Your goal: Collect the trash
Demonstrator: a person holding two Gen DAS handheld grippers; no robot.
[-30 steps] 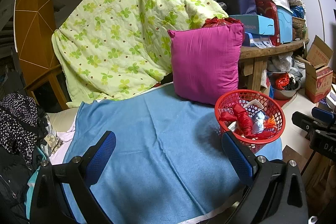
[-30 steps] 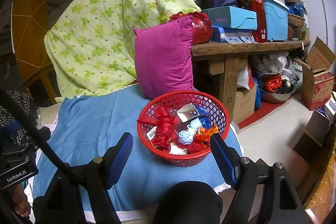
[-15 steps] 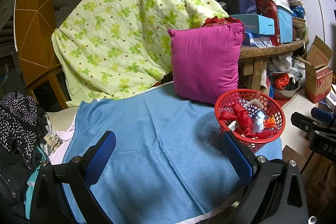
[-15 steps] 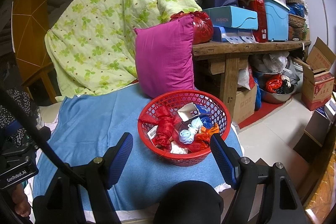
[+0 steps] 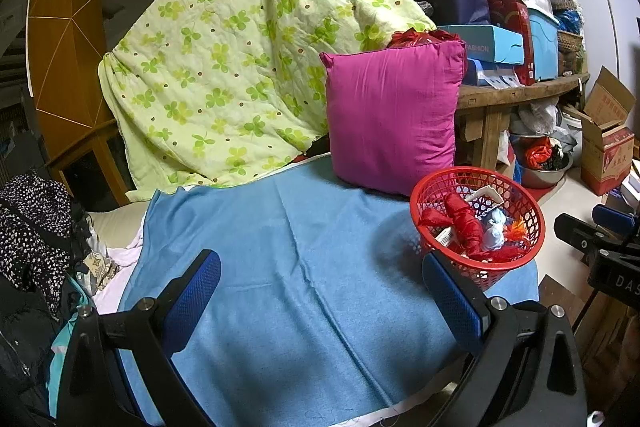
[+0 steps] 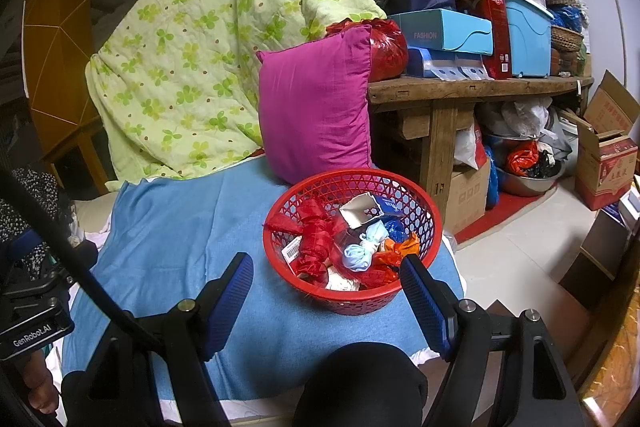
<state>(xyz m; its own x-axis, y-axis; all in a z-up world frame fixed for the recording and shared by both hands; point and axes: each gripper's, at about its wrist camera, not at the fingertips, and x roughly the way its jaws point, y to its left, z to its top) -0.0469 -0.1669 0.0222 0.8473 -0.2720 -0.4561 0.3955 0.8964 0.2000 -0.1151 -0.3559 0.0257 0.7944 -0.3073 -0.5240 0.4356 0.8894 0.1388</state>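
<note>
1. Nothing has moved since the earlier frames: your two grippers, the basket and the bedding sit as they did a second ago.
2. Your left gripper [image 5: 320, 291] hangs over the flat light-blue cloth [image 5: 280, 267], its blue-padded fingers [image 5: 192, 291] spread wide with only cloth showing between them.
3. Your right gripper [image 6: 326, 301] is likewise spread and grips nothing; the near rim of the basket lies between its fingers, and neither pad touches it.
4. The round red plastic mesh basket [image 6: 420, 199] stands upright on the blue cloth near its right edge, just in front of the magenta square cushion [image 6: 316, 107].
5. The trash lies inside that basket: crumpled red plastic wrap [image 6: 316, 243] on the left, a knotted pale-blue bag [image 6: 362, 253] in the middle, an orange wrapper [image 6: 400, 249] on the right, and a torn white packet [image 6: 360, 213] toward the back.
6. In the left wrist view the same basket [image 5: 432, 187] sits at the right, just beyond the right finger of the left gripper.
7. The cushion stands upright against the green clover-print quilt [image 5: 224, 67], which is draped over a wooden railing.
8. To the right a rough wooden bench [image 6: 460, 87] carries stacked boxes and a light-blue plastic bin [image 6: 524, 39].
9. A dark rounded shape at the bottom of the right wrist view cannot be identified.
</note>
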